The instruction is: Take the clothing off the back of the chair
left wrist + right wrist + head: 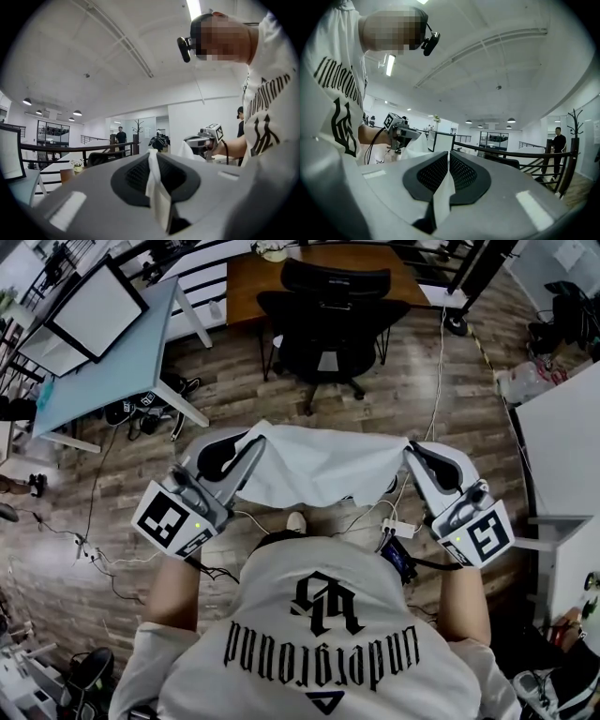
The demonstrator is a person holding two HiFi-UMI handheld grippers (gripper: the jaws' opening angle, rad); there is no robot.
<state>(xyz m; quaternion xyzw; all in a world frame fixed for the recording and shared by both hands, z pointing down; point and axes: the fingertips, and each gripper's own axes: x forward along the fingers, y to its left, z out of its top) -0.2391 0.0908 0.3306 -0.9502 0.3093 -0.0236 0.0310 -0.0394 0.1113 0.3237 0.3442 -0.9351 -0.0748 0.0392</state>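
Filling the bottom of the head view, the person's white T-shirt [319, 634] with black print sits nearest. Just above it, the left gripper [254, 442] and right gripper [411, 449], smooth grey shells bearing marker cubes, are each clamped on a top corner of the clothing [319, 467]. Both gripper views show a thin white fold pinched between black mesh-textured pads [136, 176]. The clothing is plain white, soft cloth held at mid-frame, spread wide between the grippers with a sagging, uneven lower edge; what kind of garment it is cannot be told. It covers part of the wood-plank floor [422, 381] and some cables. Farther up, well apart from it, stands a black mesh office chair [328, 329] with a bare back.
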